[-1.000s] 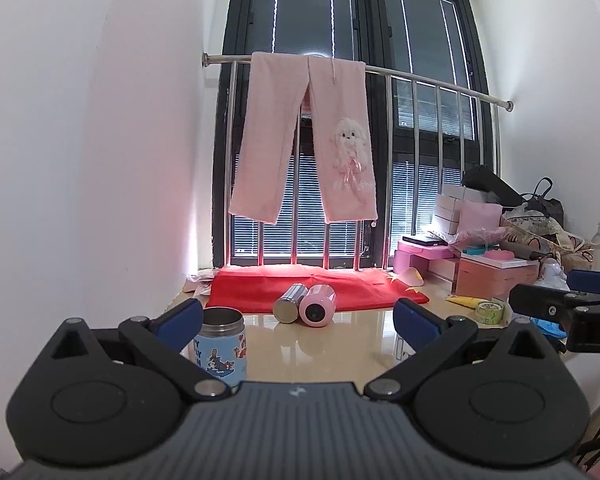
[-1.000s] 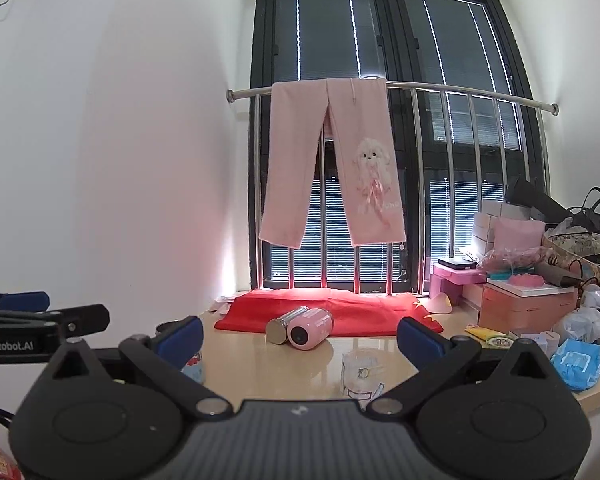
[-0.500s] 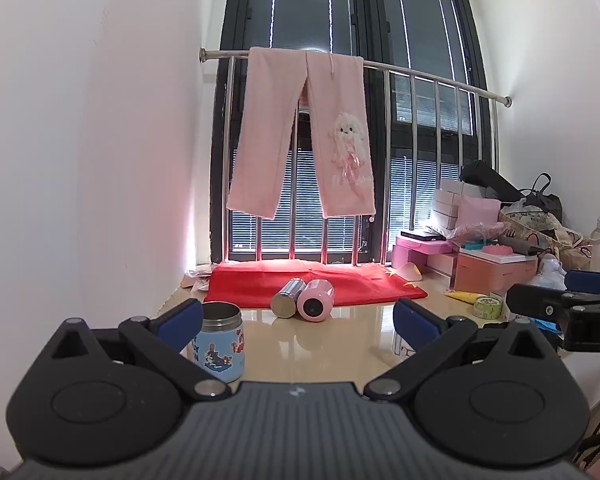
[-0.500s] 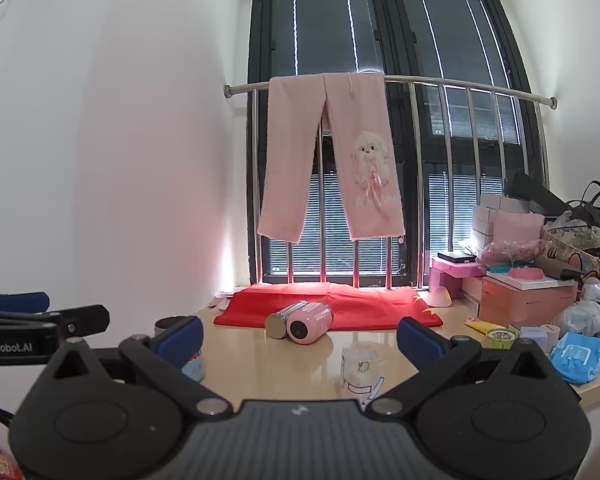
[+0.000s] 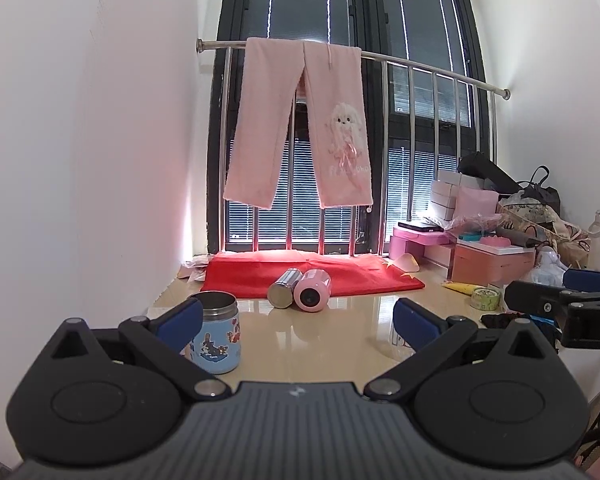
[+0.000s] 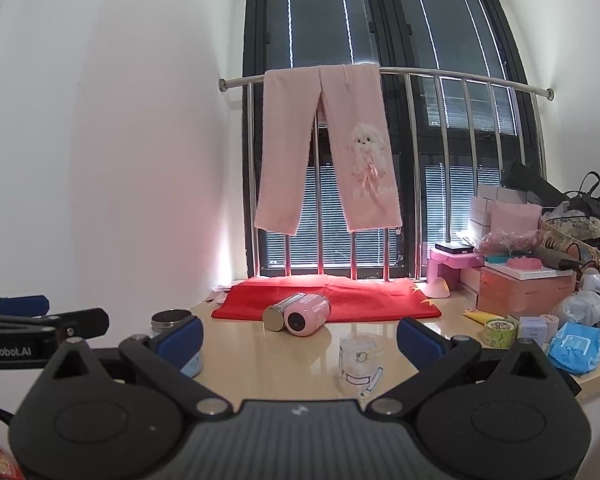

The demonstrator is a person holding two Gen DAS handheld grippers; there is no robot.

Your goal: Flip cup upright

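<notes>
A pink cup (image 5: 312, 290) (image 6: 306, 315) lies on its side at the front edge of a red cloth (image 5: 340, 272) (image 6: 360, 300), with a steel cup (image 5: 285, 288) (image 6: 282, 312) lying beside it on its left. A blue cartoon cup (image 5: 219, 332) stands upright near the left gripper's left finger. A clear cup (image 6: 358, 364) stands in front of the right gripper. My left gripper (image 5: 296, 320) and right gripper (image 6: 298, 338) are both open, empty and well short of the lying cups.
The beige counter (image 5: 340, 328) ends at a railing with pink trousers (image 5: 300, 128) hung on it. Boxes, bags and a tape roll (image 6: 500, 330) crowd the right side (image 6: 532, 284). A white wall runs along the left.
Both views have shifted slightly, the scene sitting a little lower and nearer. No object on the counter has moved and both grippers stay open.
</notes>
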